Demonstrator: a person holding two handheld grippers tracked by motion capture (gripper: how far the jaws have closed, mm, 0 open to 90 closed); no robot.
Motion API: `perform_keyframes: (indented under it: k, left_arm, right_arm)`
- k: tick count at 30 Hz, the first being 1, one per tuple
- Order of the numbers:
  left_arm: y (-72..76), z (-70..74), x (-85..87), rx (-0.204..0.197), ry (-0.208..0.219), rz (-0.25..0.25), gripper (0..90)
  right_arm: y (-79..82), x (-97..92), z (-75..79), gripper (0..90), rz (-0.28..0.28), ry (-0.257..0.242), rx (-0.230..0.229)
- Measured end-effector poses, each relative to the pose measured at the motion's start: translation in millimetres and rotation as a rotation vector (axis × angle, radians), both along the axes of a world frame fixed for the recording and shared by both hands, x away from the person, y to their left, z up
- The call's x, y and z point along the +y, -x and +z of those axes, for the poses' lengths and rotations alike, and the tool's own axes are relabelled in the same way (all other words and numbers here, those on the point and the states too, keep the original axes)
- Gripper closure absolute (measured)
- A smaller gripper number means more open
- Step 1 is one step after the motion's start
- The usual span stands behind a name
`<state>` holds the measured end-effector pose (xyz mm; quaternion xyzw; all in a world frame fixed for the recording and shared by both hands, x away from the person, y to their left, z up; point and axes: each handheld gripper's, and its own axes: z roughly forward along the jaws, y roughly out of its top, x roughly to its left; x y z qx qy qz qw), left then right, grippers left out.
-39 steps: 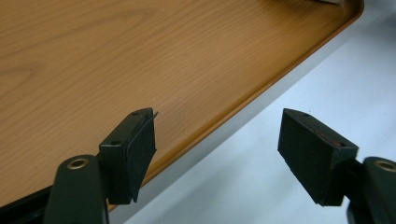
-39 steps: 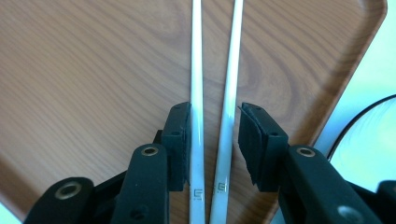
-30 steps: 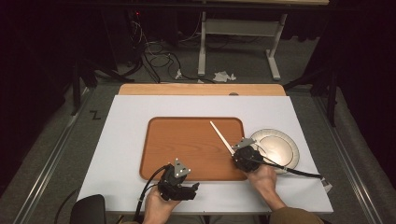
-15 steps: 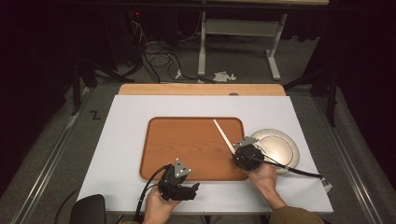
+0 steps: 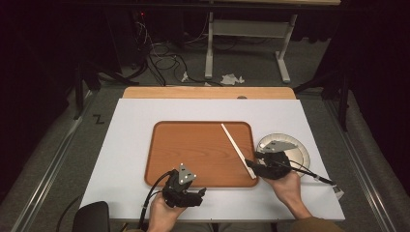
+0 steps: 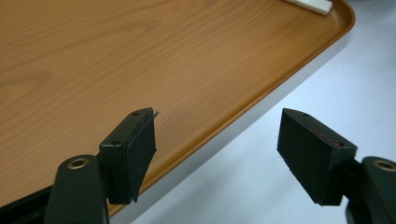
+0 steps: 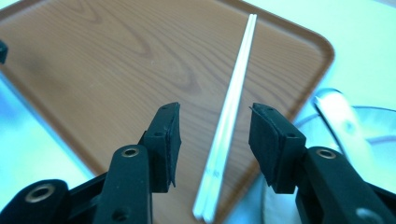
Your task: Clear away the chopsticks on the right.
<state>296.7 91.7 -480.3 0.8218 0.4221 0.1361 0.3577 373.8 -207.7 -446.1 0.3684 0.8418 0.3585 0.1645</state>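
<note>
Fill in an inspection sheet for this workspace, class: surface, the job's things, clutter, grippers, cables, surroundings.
Surface: white table, with a wooden strip along its far edge.
Job's things: pair of white chopsticks lying on the brown tray, near its right side; their near end reaches the tray's front rim.
Clutter: silver plate right of the tray, holding a utensil.
Grippers: right hand-held gripper open, jaws just opened, astride the chopsticks without pressing them. Left hand-held gripper open, nothing between its jaws, over the tray's front edge.
Cables: one trails from each gripper; more lie on the floor behind the table.
Surroundings: dark room, a grey table frame, crumpled paper on the floor.
</note>
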Motion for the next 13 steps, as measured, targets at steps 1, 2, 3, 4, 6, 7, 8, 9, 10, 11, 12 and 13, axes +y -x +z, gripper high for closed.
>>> perform_keyframes:
  k: [1, 2, 3, 4, 6, 7, 8, 9, 10, 11, 12, 13]
  left_arm:
    - [0.4, 0.4, 0.2, -0.005, 0.010, -0.003, 28.1]
    - [0.9, 0.8, 0.1, -0.010, 0.021, -0.002, 27.9]
    - [1.1, 1.1, 0.1, -0.014, 0.024, -0.002, 27.7]
    - [1.4, 1.3, -0.1, -0.017, 0.026, -0.002, 27.5]
    - [1.9, 1.8, -0.1, -0.024, 0.026, -0.006, 27.4]
    - [2.4, 1.9, -0.6, -0.028, 0.033, -0.002, 27.4]
    - [2.6, 2.3, -0.3, -0.029, 0.031, -0.006, 27.4]
    - [2.9, 2.6, -0.4, -0.031, 0.034, -0.006, 27.4]
    - [3.0, 2.6, -0.6, -0.033, 0.039, -0.004, 27.4]
    - [2.9, 2.8, -0.5, -0.034, 0.039, -0.006, 27.4]
    - [2.9, 2.9, -0.6, -0.035, 0.039, -0.006, 27.3]
    - [2.9, 3.0, -0.4, -0.036, 0.038, -0.007, 27.3]
  right_arm:
    - [2.1, -3.6, 0.5, 53.5, -0.003, -0.007, -0.003]
    - [5.8, -10.4, 1.1, 53.2, -0.005, -0.019, -0.001]
    - [8.9, -17.7, 0.8, 52.8, 0.000, -0.028, -0.006]
    - [11.3, -21.5, 0.4, 52.7, -0.003, -0.031, -0.004]
    - [17.9, -31.2, -1.9, 52.7, -0.001, -0.036, -0.007]
    - [21.2, -35.8, -3.5, 52.7, -0.001, -0.035, -0.003]
    - [24.5, -39.6, -5.5, 53.6, -0.004, -0.044, 0.002]
    - [26.7, -42.6, -7.5, 54.1, 0.003, -0.046, 0.003]
    - [29.2, -44.4, -8.8, 55.4, 0.004, -0.037, 0.007]
    - [31.0, -45.3, -9.7, 55.7, 0.007, -0.021, -0.006]
    - [32.2, -45.0, -10.1, 56.2, 0.013, -0.024, -0.010]
    - [32.5, -44.6, -10.1, 56.8, 0.025, -0.033, -0.010]
